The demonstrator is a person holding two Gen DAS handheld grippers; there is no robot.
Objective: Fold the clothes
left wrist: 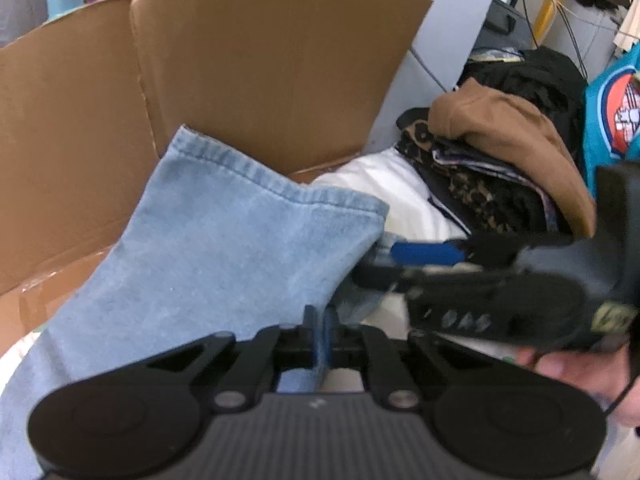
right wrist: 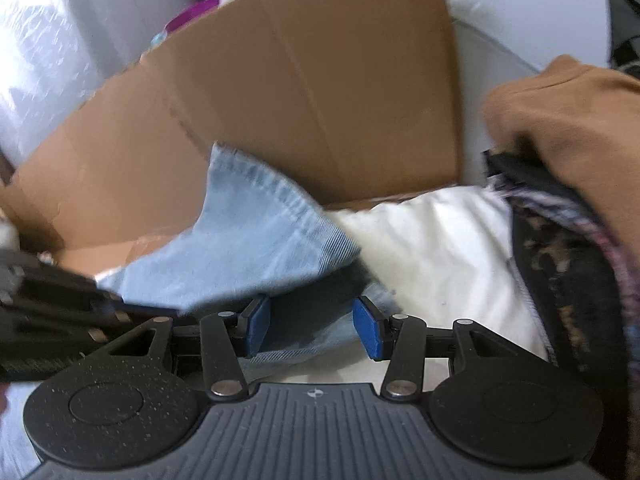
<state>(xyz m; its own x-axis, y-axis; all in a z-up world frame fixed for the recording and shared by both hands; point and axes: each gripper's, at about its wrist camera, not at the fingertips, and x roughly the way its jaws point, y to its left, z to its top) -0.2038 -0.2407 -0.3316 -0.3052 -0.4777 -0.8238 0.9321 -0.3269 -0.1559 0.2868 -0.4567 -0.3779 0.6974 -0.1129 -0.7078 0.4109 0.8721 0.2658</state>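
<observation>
Left gripper [left wrist: 320, 336] on jeans [left wrist: 208, 248], cardboard box [left wrist: 260, 68] behind.

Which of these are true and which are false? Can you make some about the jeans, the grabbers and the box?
1. The left gripper is shut on the light blue denim jeans. True.
2. The right gripper is clamped tight on the jeans. False: its blue pads stand apart, with denim lying between them.
3. A brown cardboard box stands behind the jeans. True.
4. The pile of clothes is topped by a green garment. False: the top one is tan brown.
5. A white cloth lies beside the jeans. True.
</observation>
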